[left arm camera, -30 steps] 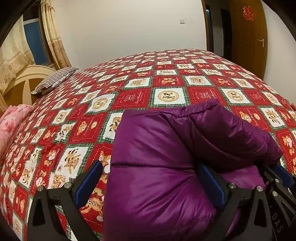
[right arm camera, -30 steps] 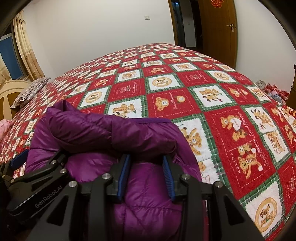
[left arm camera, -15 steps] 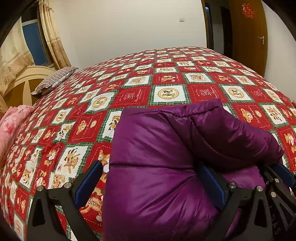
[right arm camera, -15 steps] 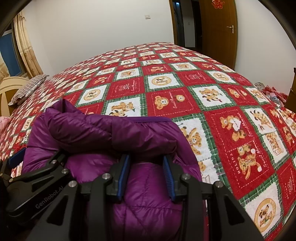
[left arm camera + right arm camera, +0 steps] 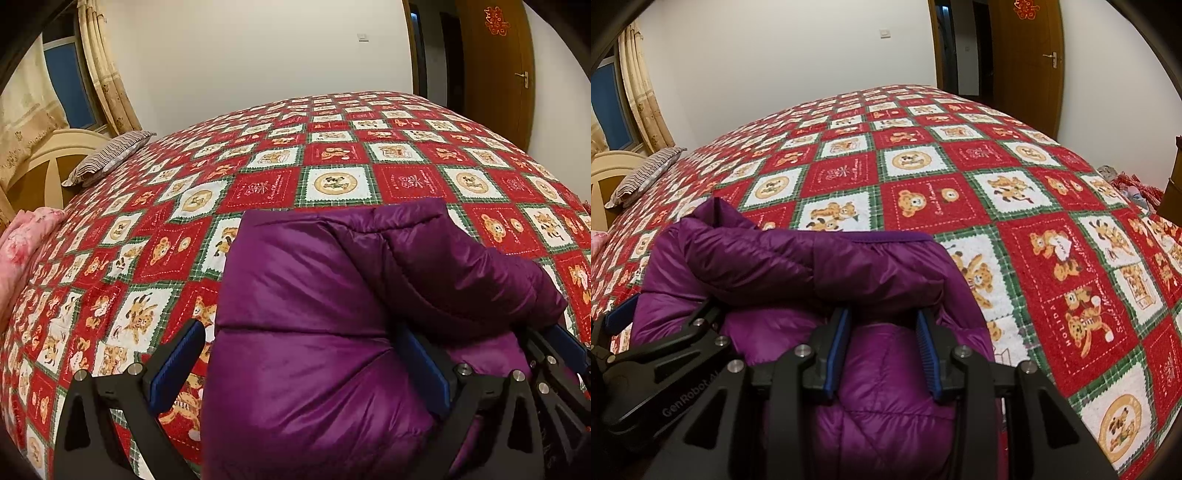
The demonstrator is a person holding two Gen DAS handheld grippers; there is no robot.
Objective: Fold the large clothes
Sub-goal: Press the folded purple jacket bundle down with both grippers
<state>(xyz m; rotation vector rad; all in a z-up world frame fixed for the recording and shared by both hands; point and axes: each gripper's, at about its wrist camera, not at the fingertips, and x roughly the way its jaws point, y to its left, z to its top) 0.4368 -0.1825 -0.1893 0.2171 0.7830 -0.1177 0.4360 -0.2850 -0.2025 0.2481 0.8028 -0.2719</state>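
Note:
A purple puffer jacket (image 5: 332, 314) lies bunched and folded on a bed with a red, white and green patchwork quilt (image 5: 332, 155). My left gripper (image 5: 299, 362) has its jaws wide apart, with the jacket's thick near part bulging between them. My right gripper (image 5: 882, 339) has its jaws partly closed on a fold of the jacket (image 5: 820, 273). The right gripper's fingers (image 5: 565, 343) show at the lower right of the left wrist view. The left gripper's body (image 5: 665, 354) shows at the lower left of the right wrist view. A padded fold lies across the top of the bundle.
A striped pillow (image 5: 110, 155) and a pale headboard (image 5: 48, 162) are at the far left. Pink bedding (image 5: 22, 240) lies at the left edge. A wooden door (image 5: 1027, 51) and dark doorway are at the back right. Clutter (image 5: 1123, 184) lies beside the bed, right.
Both grippers and the jacket have shifted slightly forward over the quilt. The jaw openings look unchanged.

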